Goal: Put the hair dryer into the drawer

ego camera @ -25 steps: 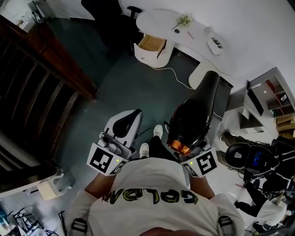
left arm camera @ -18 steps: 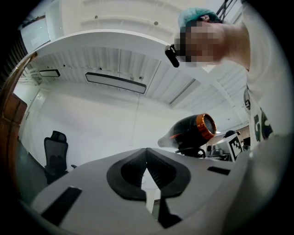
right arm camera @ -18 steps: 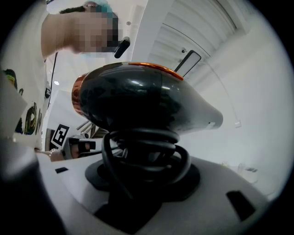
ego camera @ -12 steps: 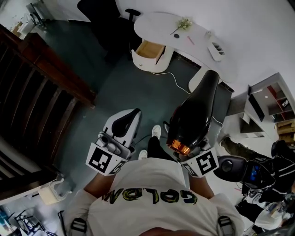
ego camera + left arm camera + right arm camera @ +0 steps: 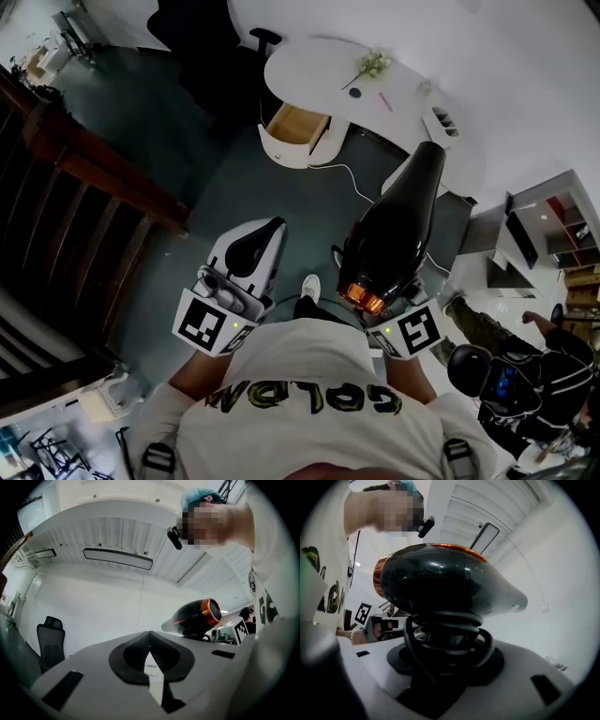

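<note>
The right claw (image 5: 447, 662) is gripping the hair dryer (image 5: 450, 583); beside it the left claw (image 5: 150, 657) is hanging closed, empty.

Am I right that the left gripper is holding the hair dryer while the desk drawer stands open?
Not quite: the right gripper holds the hair dryer, as the right gripper view shows; the left gripper is empty. The drawer does stand open.

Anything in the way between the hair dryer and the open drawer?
Nothing visible: bare floor between the hair dryer and the open drawer. A white cable trails on the floor just beside it.
</note>
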Available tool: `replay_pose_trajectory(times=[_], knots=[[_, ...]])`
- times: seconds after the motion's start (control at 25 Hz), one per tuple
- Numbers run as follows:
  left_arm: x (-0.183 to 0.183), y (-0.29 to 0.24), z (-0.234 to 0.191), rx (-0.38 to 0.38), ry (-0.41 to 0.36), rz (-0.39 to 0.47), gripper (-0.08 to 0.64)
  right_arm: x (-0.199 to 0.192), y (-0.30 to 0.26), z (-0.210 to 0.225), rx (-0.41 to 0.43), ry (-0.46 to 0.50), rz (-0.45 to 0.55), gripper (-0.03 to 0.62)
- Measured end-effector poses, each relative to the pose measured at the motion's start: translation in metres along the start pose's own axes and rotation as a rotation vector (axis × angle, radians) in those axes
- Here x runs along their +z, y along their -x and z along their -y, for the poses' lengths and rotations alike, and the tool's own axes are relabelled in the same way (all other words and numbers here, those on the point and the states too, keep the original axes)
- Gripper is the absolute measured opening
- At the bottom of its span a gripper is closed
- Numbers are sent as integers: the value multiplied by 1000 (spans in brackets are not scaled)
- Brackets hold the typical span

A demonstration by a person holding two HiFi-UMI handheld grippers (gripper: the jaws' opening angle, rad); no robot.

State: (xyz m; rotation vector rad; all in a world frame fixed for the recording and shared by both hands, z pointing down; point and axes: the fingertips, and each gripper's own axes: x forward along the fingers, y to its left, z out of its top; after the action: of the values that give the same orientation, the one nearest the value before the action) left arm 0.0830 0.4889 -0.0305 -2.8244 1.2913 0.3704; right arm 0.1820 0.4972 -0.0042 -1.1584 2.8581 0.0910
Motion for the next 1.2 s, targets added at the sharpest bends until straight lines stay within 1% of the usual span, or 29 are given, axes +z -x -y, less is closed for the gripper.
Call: replay_pose_trajectory(times=[0.24,0.4,0.72,0.92,1.04,1.2], knots=[[-6,-67,-27,23,-18,-8,11,-1,-29,64,29,0,-6,241],[-13,-97,-44,46,-25,-5,9,-7,-48,95,53,-9,-12,241],[-26,-121,-79,91,-20,-24,9,-20,-83,120,92,-30,-31,241],[-32,-139,-108,95,-17,-26,11,-27,-113,135,100,-30,-39,241],[-35,-153,-133,89,-19,-24,11,-33,-139,147,98,-29,-44,241],[-38,-171,-178,82,-18,-27,11,-39,-185,163,94,-26,-44,241]])
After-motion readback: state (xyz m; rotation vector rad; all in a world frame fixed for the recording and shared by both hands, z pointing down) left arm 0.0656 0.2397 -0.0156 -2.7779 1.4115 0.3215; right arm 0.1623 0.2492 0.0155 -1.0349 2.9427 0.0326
